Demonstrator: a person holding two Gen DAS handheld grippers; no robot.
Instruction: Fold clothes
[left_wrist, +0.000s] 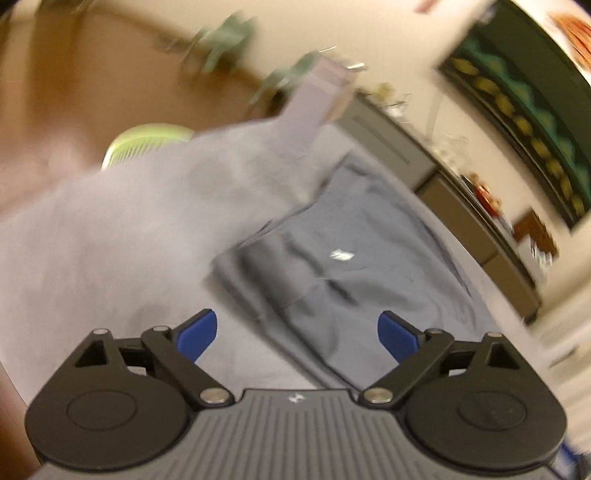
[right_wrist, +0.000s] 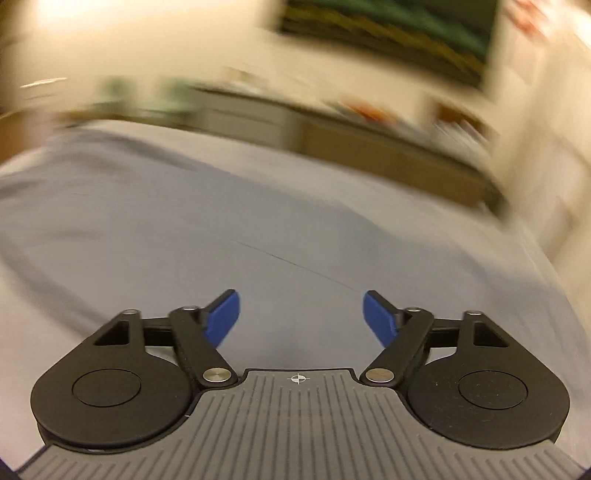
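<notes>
A dark grey folded garment with a small white mark lies on the light grey cloth-covered surface, ahead of my left gripper, which is open and empty just above it. My right gripper is open and empty over the bare grey cloth surface. No garment shows in the right wrist view. Both views are blurred by motion.
A green mesh basket stands at the far left behind the surface. A pale lilac object sticks up beyond the garment. A low cabinet with small items runs along the wall, under a dark picture.
</notes>
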